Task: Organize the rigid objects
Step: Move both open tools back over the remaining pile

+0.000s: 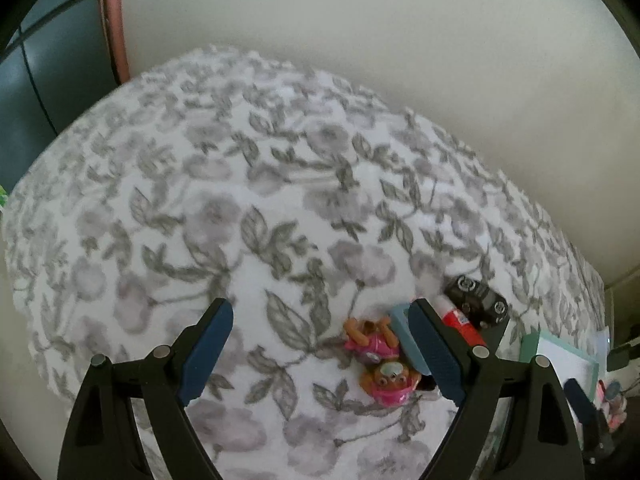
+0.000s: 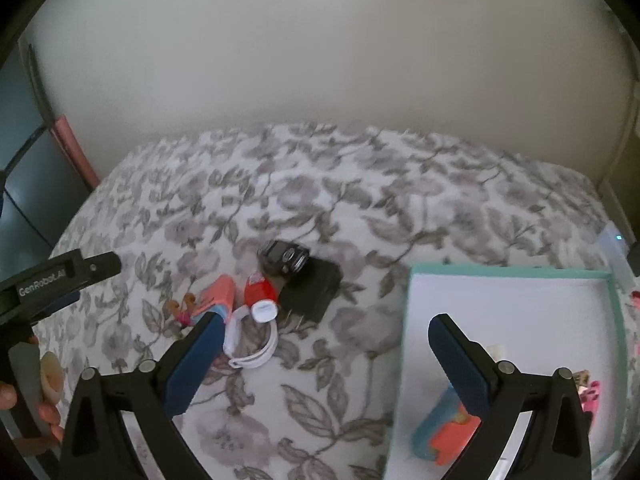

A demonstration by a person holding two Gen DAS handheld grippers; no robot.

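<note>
Toys and small rigid bits sit in a loose pile on the bed's floral cover (image 2: 320,184), all placed here relative to the teal box (image 2: 512,272). Box is the biggest item, open, white inside, on the cover on the right of my right wrist view; one teal-and-coral toy (image 2: 444,428) already lies in it. Pile is left of the box, apart from it: black block (image 2: 316,288) nearest the box, dark toy car (image 2: 282,258) resting against its far side, red-and-white tube (image 2: 262,294) just left of the block, white strap loop (image 2: 252,344) below the tube, coral-and-blue toy (image 2: 216,296) further left, pink pup figure (image 1: 376,356) furthest from the box.

My left tool (image 1: 320,350) is wide, nothing held, hanging over the pile with the pup figure between its fingers but clear of both pads. My right tool (image 2: 324,354) also wide, empty, straddling the box's left wall.

Step, my read: mid-sort, one piece boxed, reaching for the next. Next move calls for dropping the left tool onto the pup figure, centring it, closing, then carrying it across to the box.
</note>
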